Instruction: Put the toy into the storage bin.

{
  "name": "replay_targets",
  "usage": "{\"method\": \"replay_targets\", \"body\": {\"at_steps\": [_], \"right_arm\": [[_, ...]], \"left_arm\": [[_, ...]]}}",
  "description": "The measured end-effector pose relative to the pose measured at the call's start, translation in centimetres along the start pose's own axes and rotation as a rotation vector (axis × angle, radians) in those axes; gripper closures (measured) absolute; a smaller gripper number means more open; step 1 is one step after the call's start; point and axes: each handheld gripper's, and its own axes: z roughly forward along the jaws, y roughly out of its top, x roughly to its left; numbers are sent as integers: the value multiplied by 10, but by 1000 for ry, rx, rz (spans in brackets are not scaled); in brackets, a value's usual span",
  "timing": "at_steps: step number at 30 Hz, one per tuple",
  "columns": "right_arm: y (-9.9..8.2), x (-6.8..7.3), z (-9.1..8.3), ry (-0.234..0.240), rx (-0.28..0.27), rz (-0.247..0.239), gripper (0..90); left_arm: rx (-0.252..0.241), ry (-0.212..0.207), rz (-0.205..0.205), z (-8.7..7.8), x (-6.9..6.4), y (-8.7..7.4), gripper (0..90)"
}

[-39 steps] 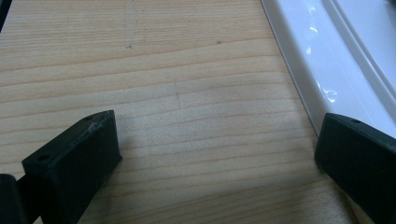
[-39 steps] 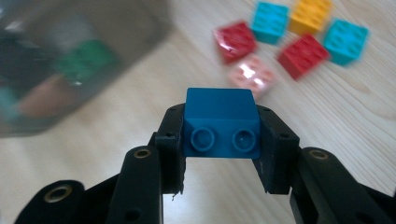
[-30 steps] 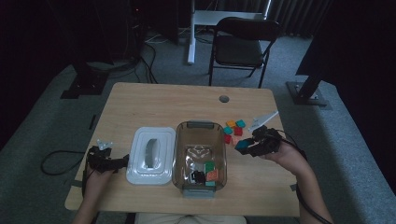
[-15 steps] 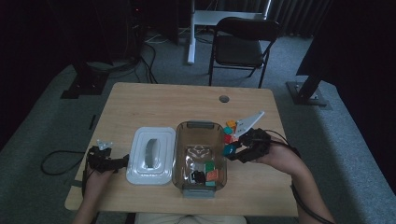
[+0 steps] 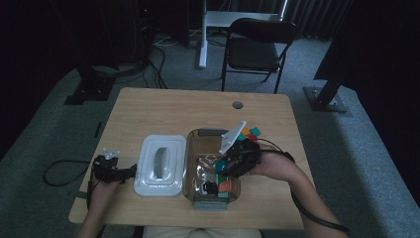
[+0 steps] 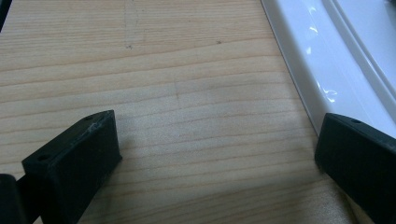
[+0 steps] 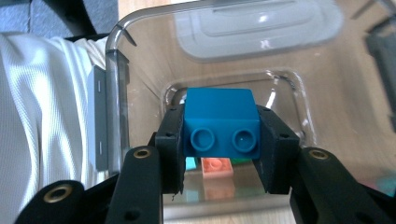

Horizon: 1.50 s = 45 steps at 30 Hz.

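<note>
While lid (image 5: 160, 166) flanks bin (image 5: 195, 136), bricks (image 5: 250, 133) seemingly loose

I count one clear smoky plastic bin (image 5: 214, 134), one white plastic lid (image 5: 159, 166) and one blue two-stud toy brick (image 7: 220, 122) between my right claw's jaws. One orange brick (image 7: 217, 166) lies below it in the bin. At least three small coloured bricks (image 5: 250, 133) sit beside the bin, their exact number unclear. One black folding chair (image 5: 257, 49).

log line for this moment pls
right tongs: shut on blue brick | over bin | left tongs: open, on table by lid
</note>
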Motion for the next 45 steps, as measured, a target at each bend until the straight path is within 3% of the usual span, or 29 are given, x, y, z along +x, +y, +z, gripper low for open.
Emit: {"method": "replay_targets", "body": {"at_steps": [11, 22, 25, 32, 38, 45], "right_arm": [[12, -3, 41, 78, 75, -20, 587], [12, -4, 85, 118, 210, -22, 586], [12, -3, 93, 102, 243, -33, 586], [13, -4, 101, 70, 283, -25, 586], [12, -3, 101, 86, 295, -23, 585], [5, -3, 103, 56, 336, -15, 584]], "left_arm": [[0, 0, 0, 0, 0, 0, 5], [-2, -3, -2, 0, 0, 0, 5], [-2, -3, -2, 0, 0, 0, 4], [-2, -3, 0, 0, 0, 0, 5], [-2, -6, 1, 0, 0, 0, 5], [-2, -4, 1, 0, 0, 0, 5]]}}
